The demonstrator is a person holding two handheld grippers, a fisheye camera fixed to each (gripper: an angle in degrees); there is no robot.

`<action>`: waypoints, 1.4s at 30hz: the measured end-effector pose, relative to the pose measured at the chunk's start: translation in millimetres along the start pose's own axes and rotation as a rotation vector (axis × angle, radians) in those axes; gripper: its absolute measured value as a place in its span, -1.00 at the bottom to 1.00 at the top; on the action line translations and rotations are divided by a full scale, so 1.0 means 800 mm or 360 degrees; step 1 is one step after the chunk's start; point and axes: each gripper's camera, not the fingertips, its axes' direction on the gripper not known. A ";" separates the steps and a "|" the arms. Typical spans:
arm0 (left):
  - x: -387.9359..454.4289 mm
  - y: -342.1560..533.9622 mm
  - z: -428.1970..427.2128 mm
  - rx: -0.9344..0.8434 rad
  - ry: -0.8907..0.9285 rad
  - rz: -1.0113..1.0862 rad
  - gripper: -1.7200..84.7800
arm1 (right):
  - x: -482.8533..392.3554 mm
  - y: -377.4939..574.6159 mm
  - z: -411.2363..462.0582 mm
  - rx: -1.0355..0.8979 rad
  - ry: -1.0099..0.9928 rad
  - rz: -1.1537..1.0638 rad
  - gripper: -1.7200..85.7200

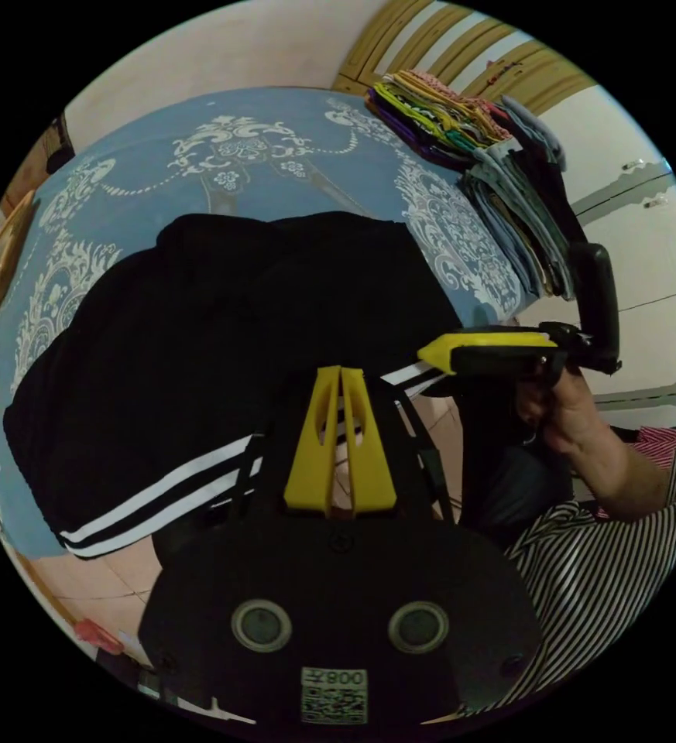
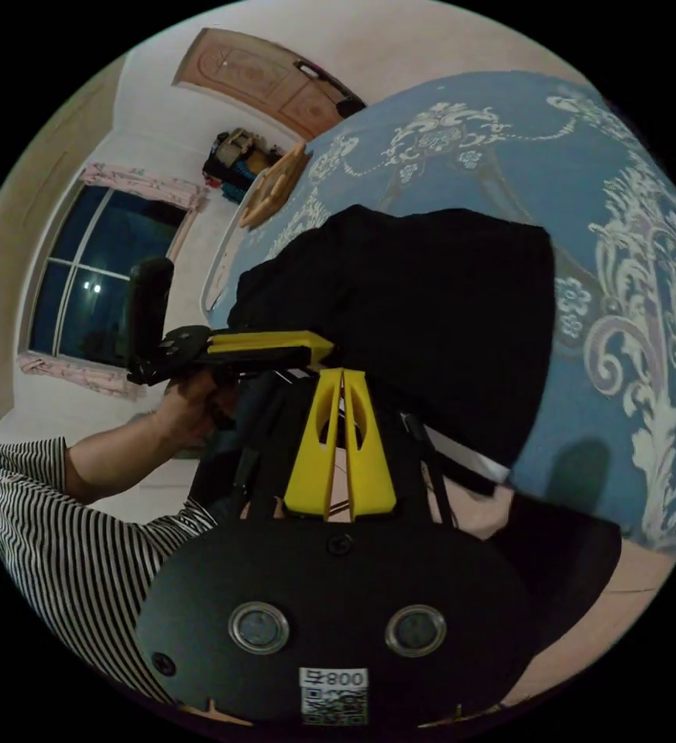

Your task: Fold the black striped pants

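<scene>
- The black striped pants lay in a dark heap on the blue patterned bedspread, their white-striped edge hanging over the near side.
- The left gripper had its yellow jaws pressed together on that striped edge.
- The right gripper was likewise clamped on the pants' edge.
- A stack of folded clothes sat at the far corner.

pants: on the bed, near edge hanging over its side
left tongs: at pants' near edge
right tongs: just beside left tongs, same edge
clothes stack: on bed's far corner, apart from pants
window: behind person's hand
</scene>
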 end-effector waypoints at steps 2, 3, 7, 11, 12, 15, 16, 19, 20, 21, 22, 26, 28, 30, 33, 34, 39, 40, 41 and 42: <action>0.021 0.004 0.004 0.0032 0.0045 0.0025 -0.94 | 0.029 0.017 -0.034 0.0106 -0.0014 0.0098 -0.93; 0.026 0.005 0.005 0.0034 0.0060 0.0040 -0.93 | 0.049 0.028 -0.056 0.0189 -0.0027 0.0169 -0.92; 0.070 0.005 0.024 -0.0004 0.0178 0.0156 -0.86 | 0.110 0.061 -0.120 0.0394 -0.0075 0.0378 -0.86; 0.117 -0.004 0.042 -0.0040 0.0190 0.0241 -0.79 | 0.147 0.067 -0.152 0.0410 -0.0070 0.0465 -0.80; 0.125 -0.005 0.045 -0.0044 0.0186 0.0254 -0.79 | 0.157 0.065 -0.158 0.0369 -0.0055 0.0485 -0.79; 0.160 -0.014 0.055 -0.0051 0.0158 0.0329 -0.77 | 0.178 0.055 -0.164 0.0192 -0.0066 0.0489 -0.77; 0.174 -0.018 0.059 -0.0056 0.0149 0.0355 -0.77 | 0.185 0.051 -0.164 0.0089 -0.0044 0.0487 -0.77; 0.207 -0.025 0.070 -0.0068 0.0152 0.0407 -0.76 | 0.201 0.045 -0.171 -0.0036 0.0014 0.0484 -0.78; 0.220 -0.027 0.075 -0.0076 0.0153 0.0428 -0.75 | 0.205 0.045 -0.173 -0.0046 0.0004 0.0491 -0.79; 0.226 -0.028 0.077 -0.0081 0.0153 0.0437 -0.75 | 0.213 0.044 -0.178 -0.0065 -0.0024 0.0498 -0.79; 0.238 -0.030 0.083 -0.0095 0.0151 0.0455 -0.75 | 0.221 0.043 -0.183 -0.0086 -0.0037 0.0505 -0.80; 0.279 -0.035 0.100 -0.0134 0.0144 0.0495 -0.73 | 0.241 0.041 -0.203 -0.0103 -0.0103 0.0503 -0.82; 0.298 -0.036 0.106 -0.0144 0.0135 0.0527 -0.72 | 0.249 0.041 -0.218 -0.0078 -0.0160 0.0473 -0.86; 0.318 -0.035 0.111 -0.0152 0.0089 0.0576 -0.71 | 0.255 0.043 -0.232 -0.0027 -0.0260 0.0457 -0.87; 0.349 -0.034 0.120 -0.0164 0.0001 0.0650 -0.70 | 0.267 0.044 -0.251 0.0040 -0.0391 0.0464 -0.89; 0.360 -0.034 0.123 -0.0173 -0.0042 0.0669 -0.70 | 0.269 0.043 -0.256 0.0038 -0.0396 0.0463 -0.89; 0.401 -0.031 0.133 -0.0217 -0.0272 0.0750 -0.76 | 0.275 0.032 -0.274 0.0001 -0.0354 0.0446 -0.90; 0.409 -0.029 0.133 -0.0209 -0.0319 0.0768 -0.78 | 0.275 0.028 -0.279 -0.0007 -0.0348 0.0433 -0.90; 0.415 -0.026 0.131 -0.0186 -0.0351 0.0774 -0.80 | 0.275 0.026 -0.281 -0.0010 -0.0345 0.0425 -0.90; 0.418 -0.025 0.129 -0.0168 -0.0361 0.0775 -0.80 | 0.276 0.023 -0.288 -0.0004 -0.0342 0.0409 -0.89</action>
